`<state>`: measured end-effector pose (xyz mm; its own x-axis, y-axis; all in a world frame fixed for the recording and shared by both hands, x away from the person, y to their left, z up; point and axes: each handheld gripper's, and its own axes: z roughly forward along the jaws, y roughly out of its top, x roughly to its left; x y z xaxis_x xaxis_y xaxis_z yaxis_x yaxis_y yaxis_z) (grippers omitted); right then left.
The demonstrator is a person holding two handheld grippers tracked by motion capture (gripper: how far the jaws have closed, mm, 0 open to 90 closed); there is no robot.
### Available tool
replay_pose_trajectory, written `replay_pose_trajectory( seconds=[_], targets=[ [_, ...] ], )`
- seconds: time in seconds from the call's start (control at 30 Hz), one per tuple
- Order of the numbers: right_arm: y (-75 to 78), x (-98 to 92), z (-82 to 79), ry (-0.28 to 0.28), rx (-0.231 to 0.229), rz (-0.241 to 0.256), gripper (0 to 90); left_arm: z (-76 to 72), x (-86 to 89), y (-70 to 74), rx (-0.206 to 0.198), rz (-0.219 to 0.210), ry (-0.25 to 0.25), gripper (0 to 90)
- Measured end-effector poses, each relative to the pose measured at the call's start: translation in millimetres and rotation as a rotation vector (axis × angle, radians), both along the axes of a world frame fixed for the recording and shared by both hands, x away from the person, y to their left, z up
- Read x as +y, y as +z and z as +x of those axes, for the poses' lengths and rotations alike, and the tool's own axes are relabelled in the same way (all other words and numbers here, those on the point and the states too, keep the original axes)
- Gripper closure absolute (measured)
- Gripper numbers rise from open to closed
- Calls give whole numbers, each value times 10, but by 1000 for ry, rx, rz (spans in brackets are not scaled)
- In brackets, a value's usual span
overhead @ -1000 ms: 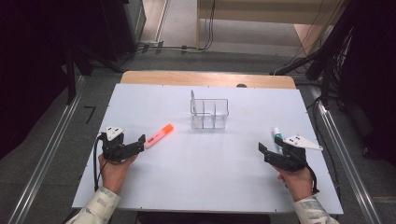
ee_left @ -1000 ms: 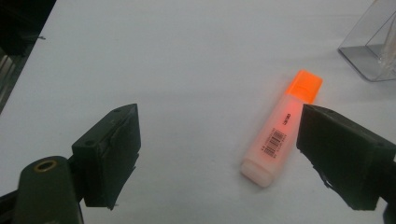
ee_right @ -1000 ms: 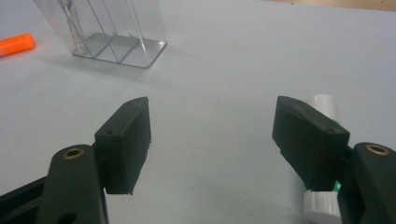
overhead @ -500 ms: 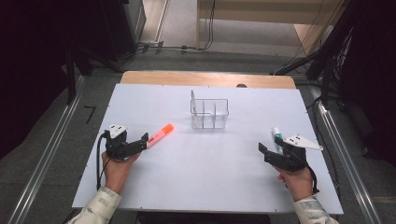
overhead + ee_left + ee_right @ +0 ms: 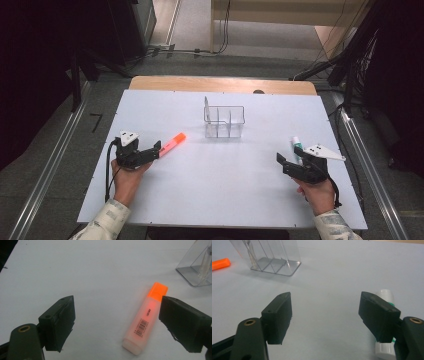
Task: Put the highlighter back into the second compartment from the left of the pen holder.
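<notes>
An orange highlighter [image 5: 173, 142] lies on the white table [image 5: 200, 200], left of centre. My left gripper [image 5: 156, 148] is right at its near end and stands open. In the left gripper view the highlighter [image 5: 146, 320] lies flat between the jaws of that gripper [image 5: 117, 315], close to the right-hand one and untouched. My right gripper [image 5: 282, 162] is open at the right side, with nothing between its jaws [image 5: 325, 305]. A white tube with a green band [image 5: 296, 145] lies beside it, partly behind the right-hand jaw [image 5: 385, 295].
A clear plastic organiser [image 5: 224, 121] with several compartments stands at the middle back of the table, and a thin clear stick stands in its left end. It shows far off in the right gripper view [image 5: 272, 255]. The table's wooden far edge [image 5: 222, 84] lies behind it.
My left gripper has edged right toward the highlighter, so its open jaws now flank the pen's near end. The right gripper and the tube have stayed put.
</notes>
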<state>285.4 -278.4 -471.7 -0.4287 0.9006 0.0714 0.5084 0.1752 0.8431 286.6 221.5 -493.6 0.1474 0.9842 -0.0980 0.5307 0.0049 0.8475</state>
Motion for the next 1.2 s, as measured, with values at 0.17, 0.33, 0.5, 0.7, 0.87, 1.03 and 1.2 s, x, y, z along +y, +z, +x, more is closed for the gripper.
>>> replay_pose_trajectory(
  seconds=[0.17, 0.33, 0.5, 0.7, 0.87, 1.03, 1.2],
  targets=[
    [-1, 6, 2, 0, 3, 2, 255, 18, -14, 5, -10, 1, -15, 164],
    [-6, 14, 10, 2, 5, 1, 255, 51, -30, -7, -2, 8, -22, 164],
    [-8, 15, 11, 1, 7, 2, 255, 83, -41, -19, 7, 3, -39, 164],
    [-9, 20, 12, 3, 10, 4, 255, 122, -72, -46, 20, 0, -63, 165],
    [-13, 28, 17, 5, 9, 5, 255, 161, -107, -72, 12, 0, -76, 190],
    [-12, 31, 19, 6, 9, 3, 255, 208, -141, -98, 1, -2, -86, 203],
    [-15, 31, 21, 7, 10, 4, 254, 256, -181, -96, 12, 6, -98, 204]
  ],
)
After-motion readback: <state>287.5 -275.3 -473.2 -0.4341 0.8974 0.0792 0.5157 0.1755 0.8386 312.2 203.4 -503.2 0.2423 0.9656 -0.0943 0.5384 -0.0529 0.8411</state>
